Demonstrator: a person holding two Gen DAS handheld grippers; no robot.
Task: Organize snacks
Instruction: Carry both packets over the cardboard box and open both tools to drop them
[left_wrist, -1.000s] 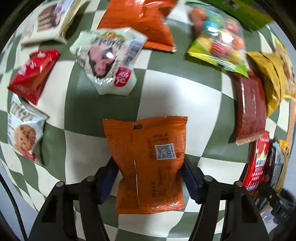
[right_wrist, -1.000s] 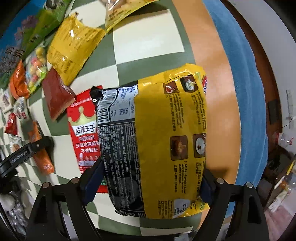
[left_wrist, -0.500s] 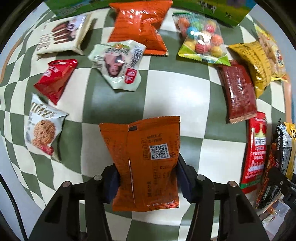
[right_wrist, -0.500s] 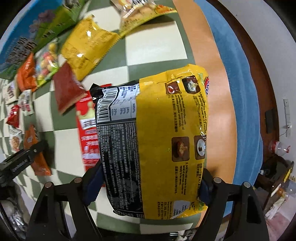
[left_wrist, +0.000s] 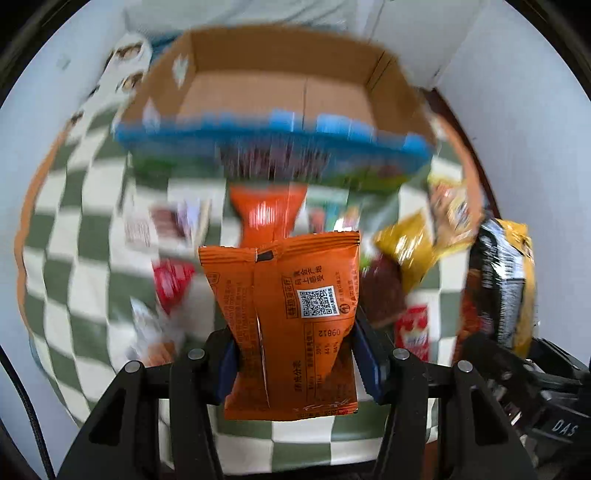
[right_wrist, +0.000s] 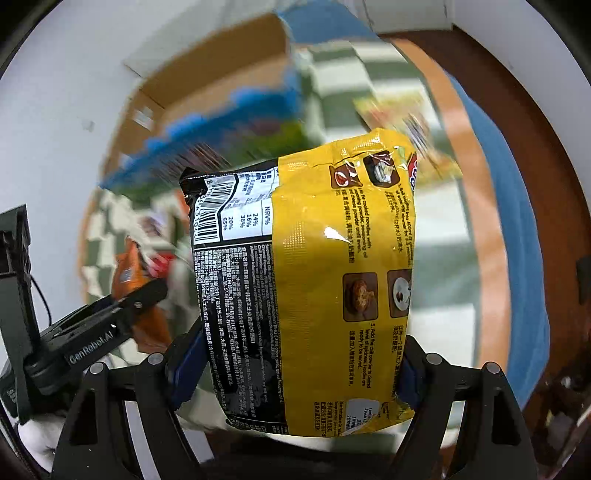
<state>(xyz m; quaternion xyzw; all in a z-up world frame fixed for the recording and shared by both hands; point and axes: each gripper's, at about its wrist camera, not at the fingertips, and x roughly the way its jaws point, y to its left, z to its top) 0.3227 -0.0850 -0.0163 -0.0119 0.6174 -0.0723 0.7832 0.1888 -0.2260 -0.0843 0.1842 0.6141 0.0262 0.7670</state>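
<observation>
My left gripper (left_wrist: 297, 354) is shut on a small orange snack packet (left_wrist: 284, 314) with a QR code, held upright above the green-and-white checked tablecloth (left_wrist: 74, 258). My right gripper (right_wrist: 297, 369) is shut on a large yellow and black noodle packet (right_wrist: 325, 277), its pads pressing both side edges. That packet also shows at the right edge of the left wrist view (left_wrist: 506, 284). An open cardboard box (left_wrist: 258, 96) with blue and green printed sides stands at the far end of the table, ahead of both grippers. The left gripper (right_wrist: 122, 306) appears low left in the right wrist view.
Blurred snacks lie on the cloth below: a big orange bag (left_wrist: 267, 214), a yellow bag (left_wrist: 406, 251), a red packet (left_wrist: 171, 280), a dark red packet (left_wrist: 384, 295). A white wall rises behind the box (right_wrist: 207, 85). The table's orange and blue rim (right_wrist: 509, 221) curves along the right.
Both grippers have risen from the cloth with their packets and tilted up. The snacks below look smaller, and the cardboard box and wall have come into view.
</observation>
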